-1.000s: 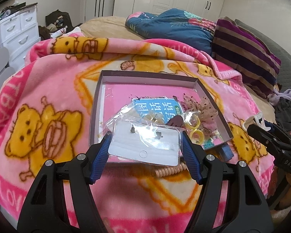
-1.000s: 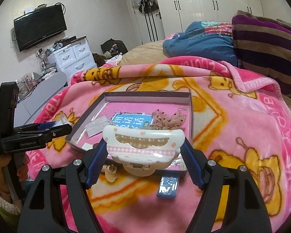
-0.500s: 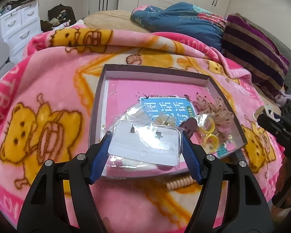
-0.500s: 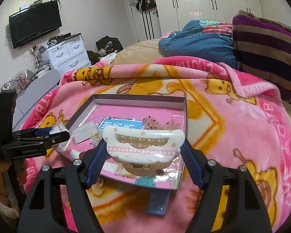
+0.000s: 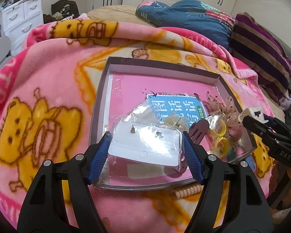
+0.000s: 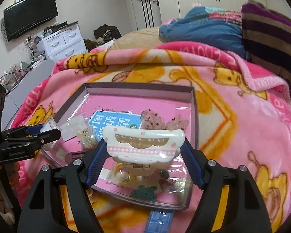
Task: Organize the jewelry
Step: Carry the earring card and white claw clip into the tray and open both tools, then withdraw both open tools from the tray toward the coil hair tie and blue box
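Observation:
A shallow pink-bottomed box (image 5: 164, 63) lies on a pink bear blanket; it also shows in the right wrist view (image 6: 137, 87). My left gripper (image 5: 146, 145) is shut on a white earring card in a clear bag (image 5: 145, 145), held above the box's near left part. My right gripper (image 6: 143, 149) is shut on a white hair claw clip (image 6: 143, 141), held above the box's near edge. The box holds a blue label (image 5: 176, 108), yellow rings (image 5: 219, 134), a brown clip (image 5: 197, 130) and a dotted bow (image 6: 161, 120).
A beige spiral hair tie (image 5: 186, 191) lies on the blanket just before the box. A blue card (image 6: 159, 221) lies before the box in the right wrist view. A blue quilt (image 5: 186, 19) and striped pillow (image 5: 261, 50) lie behind. White drawers (image 5: 21, 23) stand far left.
Both grippers have moved forward over the box with their loads still held. The box now looks nearer and larger in both views.

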A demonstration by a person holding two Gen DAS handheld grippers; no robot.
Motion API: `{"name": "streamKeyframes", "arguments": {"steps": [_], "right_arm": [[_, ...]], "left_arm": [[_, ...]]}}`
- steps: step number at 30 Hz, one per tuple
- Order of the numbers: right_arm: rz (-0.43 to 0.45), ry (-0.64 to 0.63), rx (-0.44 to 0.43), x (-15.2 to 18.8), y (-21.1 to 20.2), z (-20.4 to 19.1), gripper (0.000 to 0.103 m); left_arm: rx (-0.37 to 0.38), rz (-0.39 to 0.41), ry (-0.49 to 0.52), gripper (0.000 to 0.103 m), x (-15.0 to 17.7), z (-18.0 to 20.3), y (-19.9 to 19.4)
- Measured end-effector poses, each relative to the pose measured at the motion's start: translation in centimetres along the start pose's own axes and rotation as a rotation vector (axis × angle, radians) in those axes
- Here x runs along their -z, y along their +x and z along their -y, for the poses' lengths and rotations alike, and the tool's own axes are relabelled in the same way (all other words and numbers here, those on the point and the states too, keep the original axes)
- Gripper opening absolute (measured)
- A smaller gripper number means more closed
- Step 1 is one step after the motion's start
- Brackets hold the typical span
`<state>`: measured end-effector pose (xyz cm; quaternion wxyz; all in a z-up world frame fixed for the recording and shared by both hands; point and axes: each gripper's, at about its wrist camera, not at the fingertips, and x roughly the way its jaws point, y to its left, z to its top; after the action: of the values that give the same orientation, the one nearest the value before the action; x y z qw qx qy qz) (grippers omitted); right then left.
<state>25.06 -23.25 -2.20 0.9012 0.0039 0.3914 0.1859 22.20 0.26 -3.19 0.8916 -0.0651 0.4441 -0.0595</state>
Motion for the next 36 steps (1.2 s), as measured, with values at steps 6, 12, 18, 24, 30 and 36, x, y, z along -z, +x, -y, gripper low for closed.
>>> {"name": "streamKeyframes", "arguments": {"steps": [6, 12, 18, 24, 30, 36], "right_arm": [[-0.029, 0.021, -0.007, 0.7, 1.0, 0.2, 0.073], [-0.011, 0.034, -0.009, 0.9, -0.1, 0.2, 0.087], [0.036, 0.061, -0.024, 1.2, -3.2, 0.5, 0.093], [0.087, 0.055, -0.026, 1.9, -6.7, 0.4, 0.096], [0.114, 0.043, -0.028, 2.6, -9.2, 0.2, 0.097], [0.127, 0.037, -0.028, 3.4, -10.8, 0.2, 0.098]], "left_arm": [[-0.002, -0.01, -0.003, 0.069, 0.2, -0.2, 0.2], [-0.004, -0.01, -0.002, 0.073, 0.3, -0.2, 0.1], [-0.001, 0.01, -0.005, 0.077, 0.4, 0.1, -1.1], [-0.008, 0.051, -0.002, 0.088, 0.8, 0.6, -3.5], [-0.006, 0.084, 0.004, 0.093, 1.6, 1.3, -5.9], [-0.006, 0.106, -0.001, 0.094, 2.5, 1.4, -7.6]]}}
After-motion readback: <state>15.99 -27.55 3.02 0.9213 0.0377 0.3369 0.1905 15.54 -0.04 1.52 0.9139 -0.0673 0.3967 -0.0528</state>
